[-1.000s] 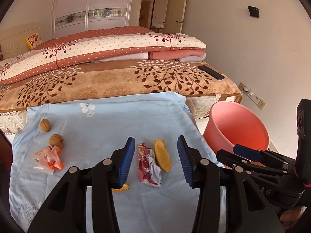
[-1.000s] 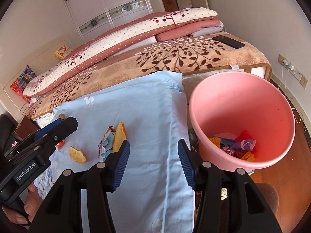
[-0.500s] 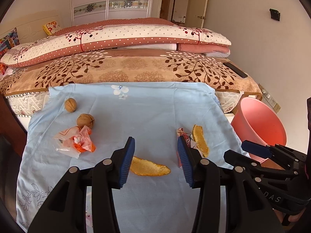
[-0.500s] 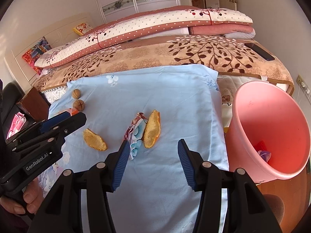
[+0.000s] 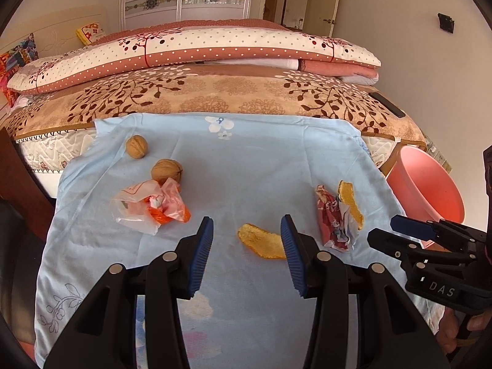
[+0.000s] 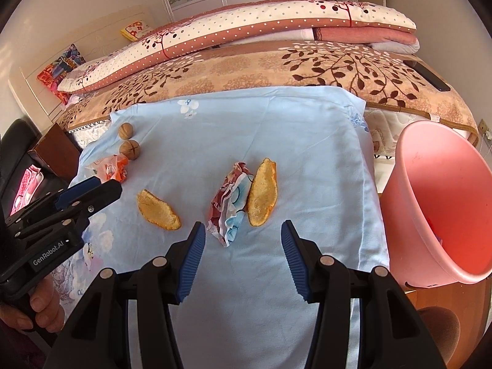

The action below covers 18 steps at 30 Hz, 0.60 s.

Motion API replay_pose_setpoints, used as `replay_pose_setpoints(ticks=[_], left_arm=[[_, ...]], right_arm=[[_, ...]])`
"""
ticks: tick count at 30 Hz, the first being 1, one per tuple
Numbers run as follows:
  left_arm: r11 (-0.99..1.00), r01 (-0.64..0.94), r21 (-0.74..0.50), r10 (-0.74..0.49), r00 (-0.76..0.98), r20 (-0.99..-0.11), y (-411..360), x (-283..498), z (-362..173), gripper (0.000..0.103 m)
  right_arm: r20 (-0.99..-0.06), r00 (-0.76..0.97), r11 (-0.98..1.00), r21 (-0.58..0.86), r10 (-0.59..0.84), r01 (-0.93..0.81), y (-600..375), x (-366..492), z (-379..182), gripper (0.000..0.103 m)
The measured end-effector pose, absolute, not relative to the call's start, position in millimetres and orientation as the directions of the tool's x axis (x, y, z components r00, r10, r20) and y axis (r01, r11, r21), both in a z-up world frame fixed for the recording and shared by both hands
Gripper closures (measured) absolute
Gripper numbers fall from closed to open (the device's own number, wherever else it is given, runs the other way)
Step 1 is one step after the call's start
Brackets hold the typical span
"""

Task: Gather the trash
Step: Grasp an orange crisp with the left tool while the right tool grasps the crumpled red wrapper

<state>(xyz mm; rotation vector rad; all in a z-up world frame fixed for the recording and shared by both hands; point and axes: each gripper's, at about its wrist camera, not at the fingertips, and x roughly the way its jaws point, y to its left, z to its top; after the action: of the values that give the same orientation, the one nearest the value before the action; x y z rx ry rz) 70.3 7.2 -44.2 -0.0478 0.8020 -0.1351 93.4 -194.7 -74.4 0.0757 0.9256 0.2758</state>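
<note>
Trash lies scattered on a light blue cloth (image 5: 261, 160) (image 6: 276, 123). One orange peel (image 5: 263, 241) (image 6: 157, 206) lies just beyond my left gripper (image 5: 247, 252), which is open and empty. A crumpled red and blue wrapper (image 5: 333, 221) (image 6: 230, 203) and a second orange peel (image 5: 350, 204) (image 6: 263, 196) lie side by side, just ahead of my open, empty right gripper (image 6: 241, 250) (image 5: 406, 230). An orange and white plastic bag (image 5: 150, 207) (image 6: 107, 166) lies at the left beside two walnuts (image 5: 167, 170) (image 6: 129, 149). The pink bin (image 6: 439, 203) (image 5: 426, 184) stands right of the cloth.
Behind the cloth is a bed with a brown leaf-patterned blanket (image 5: 233, 92) and a folded dotted quilt (image 5: 200, 49). A black phone (image 6: 427, 75) lies on the blanket at the right. A dark wooden bedside cabinet (image 6: 58, 153) stands at the left.
Both grippers swung left, away from the bin and over the cloth. The flat peel now lies ahead of the left jaws; the wrapper and second peel sit ahead of the right jaws.
</note>
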Motion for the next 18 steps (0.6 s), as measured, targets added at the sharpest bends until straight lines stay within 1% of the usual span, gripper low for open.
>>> replay_pose_setpoints(ticks=[5, 12, 18], left_arm=[[0.993, 0.068, -0.1, -0.119, 0.687, -0.717, 30.2, 65.4, -45.1, 0.057], [0.995, 0.047, -0.093, -0.1, 0.675, -0.731, 48.5, 60.3, -51.4, 0.057], [0.987, 0.073, -0.144, -0.157, 0.649, -0.744, 44.4, 64.5, -55.9, 0.057]], right_arm=[[-0.79, 0.543, 0.957, 0.21, 0.286, -0.198, -194.4, 98.7, -82.8, 0.052], [-0.775, 0.529, 0.935, 0.235, 0.345, -0.266, -181.1, 97.6, -82.4, 0.052], [-0.779, 0.525, 0.934, 0.227, 0.343, -0.275, -174.3, 104.7, -86.0, 0.052]])
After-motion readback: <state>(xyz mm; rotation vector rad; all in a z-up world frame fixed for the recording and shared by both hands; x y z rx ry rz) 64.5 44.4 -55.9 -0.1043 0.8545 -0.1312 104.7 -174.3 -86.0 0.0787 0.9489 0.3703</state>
